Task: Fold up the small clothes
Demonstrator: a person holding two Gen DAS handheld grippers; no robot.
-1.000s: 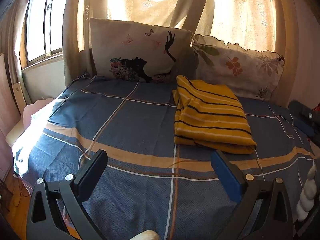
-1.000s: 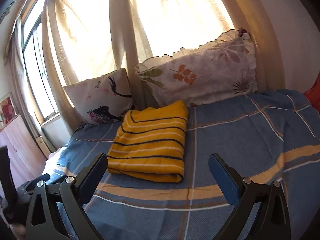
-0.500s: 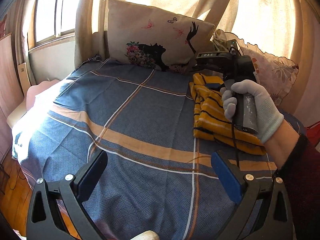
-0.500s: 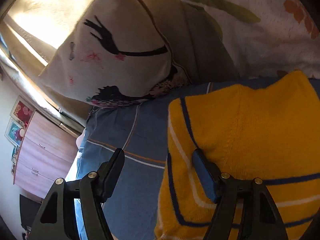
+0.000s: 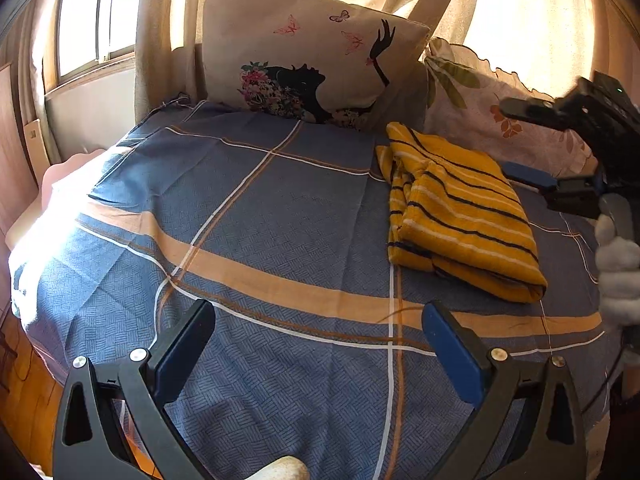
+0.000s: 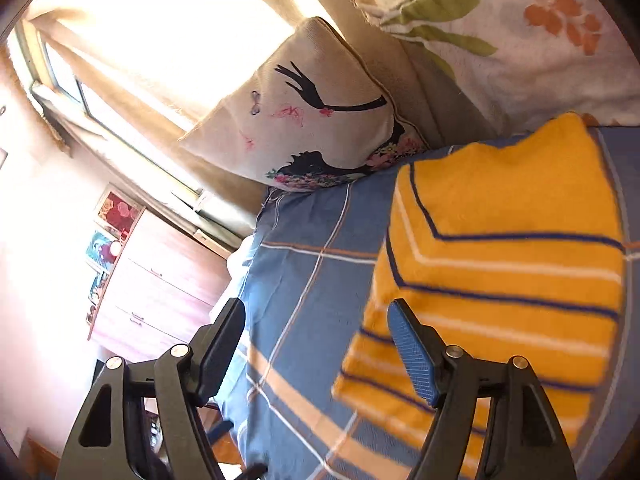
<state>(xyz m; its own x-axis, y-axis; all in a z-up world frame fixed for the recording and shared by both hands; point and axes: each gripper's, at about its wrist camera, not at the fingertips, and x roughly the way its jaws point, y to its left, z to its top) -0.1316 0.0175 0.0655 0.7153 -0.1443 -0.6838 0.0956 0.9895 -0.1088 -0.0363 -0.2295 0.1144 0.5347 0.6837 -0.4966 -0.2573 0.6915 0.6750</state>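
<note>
Mustard-yellow knitted garment with navy and white stripes point(image 5: 460, 208) is seen lying folded on the blue plaid bedspread point(image 5: 260, 220), just in front of the cream cushion printed with a woman's silhouette point(image 5: 308, 48) and the floral pillow point(image 6: 520, 28). It is judged soft, light and limp, best pinched at a doubled edge or corner so layers are not shed. Both the left gripper point(image 5: 316, 344) and right gripper point(image 6: 316, 344) are held wide apart and nothing is gripped
</note>
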